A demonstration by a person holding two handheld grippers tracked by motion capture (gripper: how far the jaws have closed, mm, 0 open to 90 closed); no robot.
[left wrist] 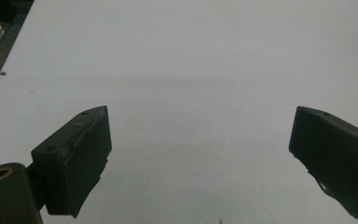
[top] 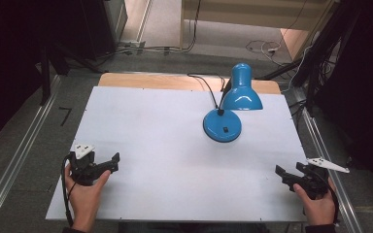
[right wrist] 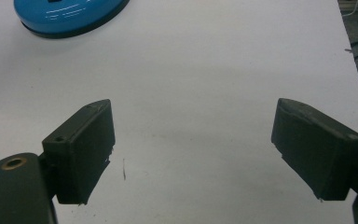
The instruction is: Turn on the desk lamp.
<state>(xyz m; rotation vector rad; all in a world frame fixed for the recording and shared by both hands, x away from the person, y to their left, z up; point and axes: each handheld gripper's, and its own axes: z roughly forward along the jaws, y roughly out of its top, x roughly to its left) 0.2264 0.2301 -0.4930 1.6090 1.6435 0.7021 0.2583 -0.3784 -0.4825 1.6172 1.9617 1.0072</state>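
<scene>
both tongs, left (left wrist: 200,149) and right (right wrist: 193,149), wide and empty over the white table (top: 175,145), blue lamp (top: 230,104) well beyond

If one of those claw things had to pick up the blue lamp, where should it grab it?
Probably the thin black neck between the round base and the shade, coming from the lamp's right with the right gripper, whose jaws stand open. The neck is slim enough to fit between them; base and shade look too wide.

Dim, soft-focus frames — bright white table (top: 150,126), dark surroundings, glare on blue lamp (top: 240,92), faint shadows.
</scene>
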